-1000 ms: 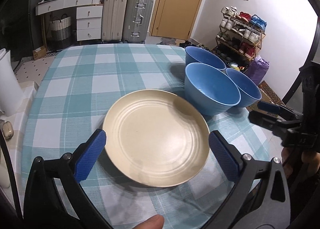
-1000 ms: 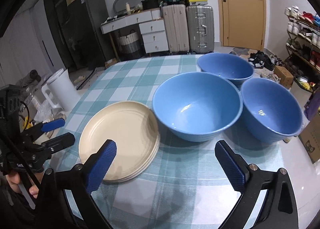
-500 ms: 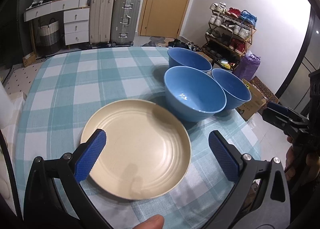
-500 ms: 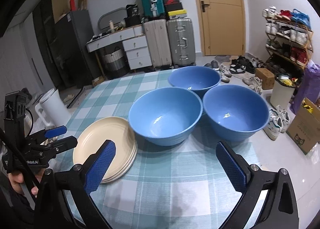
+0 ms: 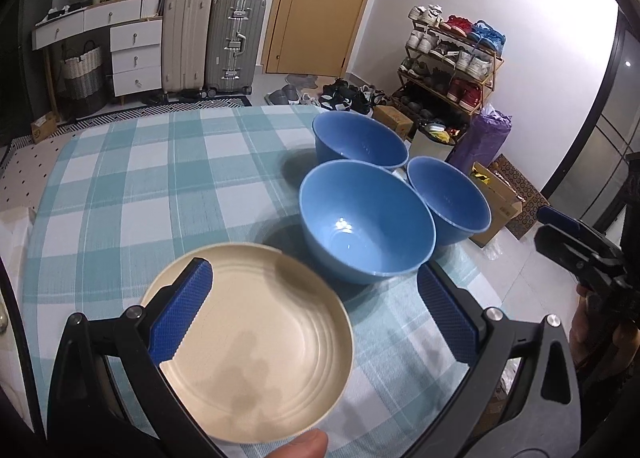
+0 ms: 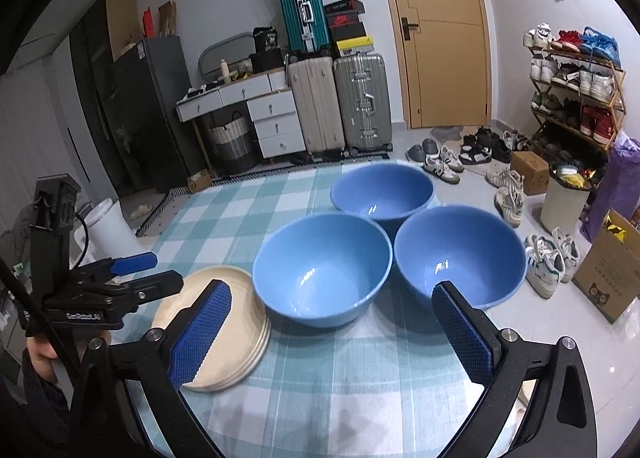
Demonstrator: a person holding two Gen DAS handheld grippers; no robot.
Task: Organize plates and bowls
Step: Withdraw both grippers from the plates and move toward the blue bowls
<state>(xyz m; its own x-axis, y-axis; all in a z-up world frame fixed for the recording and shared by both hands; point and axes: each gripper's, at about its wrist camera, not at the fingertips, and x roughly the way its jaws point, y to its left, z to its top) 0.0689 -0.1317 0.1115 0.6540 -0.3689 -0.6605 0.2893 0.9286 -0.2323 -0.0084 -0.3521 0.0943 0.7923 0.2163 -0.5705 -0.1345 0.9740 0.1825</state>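
Observation:
A stack of cream plates [image 5: 256, 342] lies on the checked tablecloth near the front edge; it also shows in the right wrist view [image 6: 236, 338]. Three blue bowls stand in a cluster to its right: a near one [image 5: 366, 220] [image 6: 322, 270], a far one [image 5: 358, 140] [image 6: 382, 188] and a right one [image 5: 448, 194] [image 6: 460, 256]. My left gripper [image 5: 316, 316] is open and empty above the plates' right part. My right gripper [image 6: 334, 332] is open and empty, in front of the near and right bowls.
The table [image 5: 132, 178] has a teal and white checked cloth. A white kettle [image 6: 106, 228] stands off its left side. Suitcases [image 5: 212, 42], drawers, a door and a shoe rack [image 5: 452, 58] are behind. Boxes and shoes lie on the floor at right.
Both grippers have pulled back and risen; plates and bowls look smaller and farther. The left view has swung right, so the plates now sit lower left. Nothing was grasped.

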